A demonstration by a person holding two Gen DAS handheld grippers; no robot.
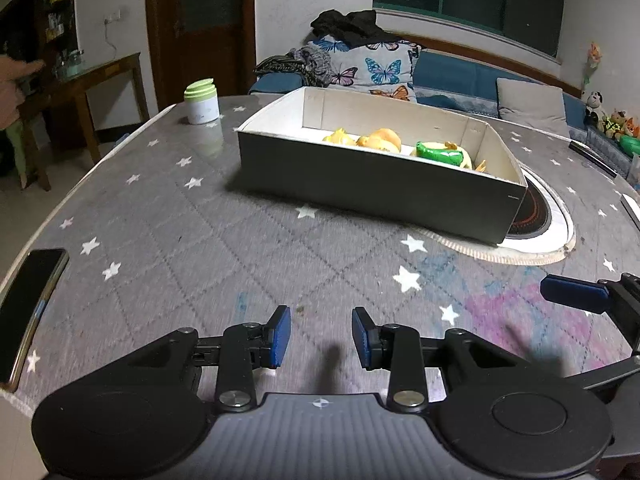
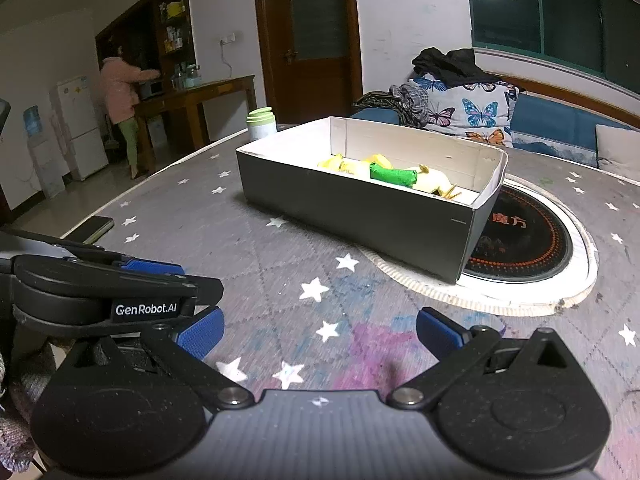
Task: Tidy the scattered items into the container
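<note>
Cardboard grey-walled rectangular box (image 2: 360,208) holds crumpled yellow and green toys (image 2: 392,174); left gripper (image 1: 321,338) and right gripper (image 2: 320,330) both gape, empty, above woven star-print tablecloth (image 1: 200,248).

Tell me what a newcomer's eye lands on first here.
First, the open grey cardboard box with white inside mid-table, holding yellow and green toys. Next, the black round hob plate with orange markings partly under the box's right end. Nearest, the left claw and right claw hang open and empty.
</note>
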